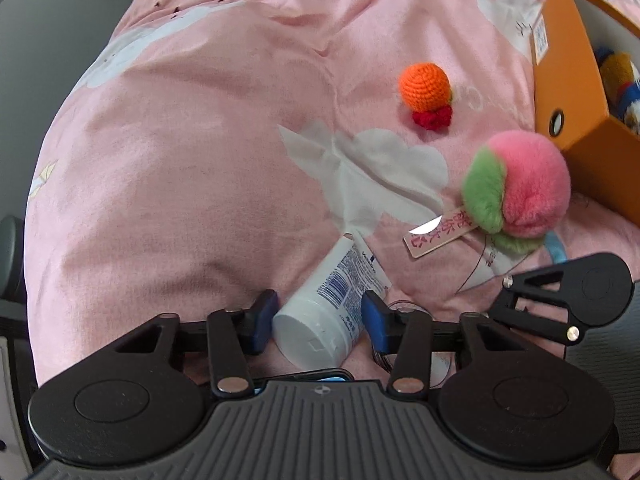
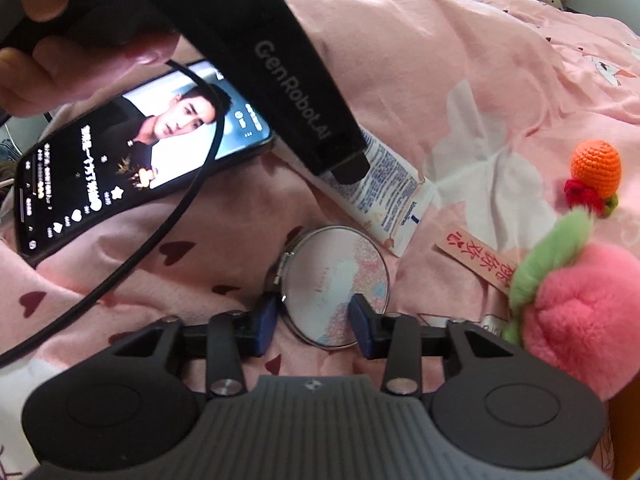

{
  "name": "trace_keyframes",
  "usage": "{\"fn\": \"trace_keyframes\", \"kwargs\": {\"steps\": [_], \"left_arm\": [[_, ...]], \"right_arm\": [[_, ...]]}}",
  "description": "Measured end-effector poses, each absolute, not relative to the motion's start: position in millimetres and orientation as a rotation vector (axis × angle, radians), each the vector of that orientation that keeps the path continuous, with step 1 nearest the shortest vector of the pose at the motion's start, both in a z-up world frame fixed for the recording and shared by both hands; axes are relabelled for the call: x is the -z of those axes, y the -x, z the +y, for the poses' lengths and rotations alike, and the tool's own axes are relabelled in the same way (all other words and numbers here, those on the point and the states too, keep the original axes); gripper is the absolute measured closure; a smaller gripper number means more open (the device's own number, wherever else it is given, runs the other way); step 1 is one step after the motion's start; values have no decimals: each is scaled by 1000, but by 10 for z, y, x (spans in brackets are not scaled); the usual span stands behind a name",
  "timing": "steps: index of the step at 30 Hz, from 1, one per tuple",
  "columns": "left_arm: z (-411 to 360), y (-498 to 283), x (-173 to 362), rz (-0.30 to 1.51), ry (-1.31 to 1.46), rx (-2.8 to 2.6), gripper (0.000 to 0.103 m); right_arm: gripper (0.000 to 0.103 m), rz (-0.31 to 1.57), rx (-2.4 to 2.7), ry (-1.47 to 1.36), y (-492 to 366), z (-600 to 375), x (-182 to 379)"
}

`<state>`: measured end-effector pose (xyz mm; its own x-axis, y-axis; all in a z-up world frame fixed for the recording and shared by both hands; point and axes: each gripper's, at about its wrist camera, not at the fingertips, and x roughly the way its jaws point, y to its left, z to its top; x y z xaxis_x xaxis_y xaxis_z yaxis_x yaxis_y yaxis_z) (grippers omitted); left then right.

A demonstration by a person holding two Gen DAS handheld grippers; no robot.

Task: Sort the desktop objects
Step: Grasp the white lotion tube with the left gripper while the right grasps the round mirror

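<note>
Ahead of the left gripper [image 1: 320,320] the pink quilt [image 1: 180,160] ran wide and bare to its rounded edge on the left, while to the right the room narrowed toward an orange box [image 1: 560,92] with a plush toy [image 1: 618,76] inside. The tube [image 1: 332,300] lay between this gripper's blue pads [image 1: 264,320], cap end toward the camera; the left pad stood just clear and the right one met its side, so whether it was clamped could not be told. Beyond and to the right lay a pink-and-green pompom [image 1: 520,188] with a paper tag [image 1: 436,236], and farther off an orange crochet ball [image 1: 425,85], both apart from the tube.

The right gripper [image 2: 316,324] pointed down at a round mirror [image 2: 336,284], its pads [image 2: 362,326] at the disc's near edges on either side; a firm grip could not be told. The left tool's black body [image 2: 280,64], held by a hand [image 2: 60,68], crossed above, with its cable [image 2: 160,232] trailing over a lit phone [image 2: 132,160] to the left. The pompom crowded the right gripper's right side.
</note>
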<state>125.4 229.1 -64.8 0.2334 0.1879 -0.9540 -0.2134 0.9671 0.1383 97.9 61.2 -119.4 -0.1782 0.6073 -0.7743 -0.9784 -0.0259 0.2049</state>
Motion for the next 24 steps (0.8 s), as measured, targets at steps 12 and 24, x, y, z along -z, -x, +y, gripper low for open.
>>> {"fn": "trace_keyframes", "kwargs": {"steps": [12,24], "left_arm": [[2164,-1125,630,1275,55,-267,61],[2107,-969,450,1137,130,-297,70]], "right_arm": [[78,823,-1428,533,-1174,355,989],[88,895,-1373,340,-1433,237,907]]}}
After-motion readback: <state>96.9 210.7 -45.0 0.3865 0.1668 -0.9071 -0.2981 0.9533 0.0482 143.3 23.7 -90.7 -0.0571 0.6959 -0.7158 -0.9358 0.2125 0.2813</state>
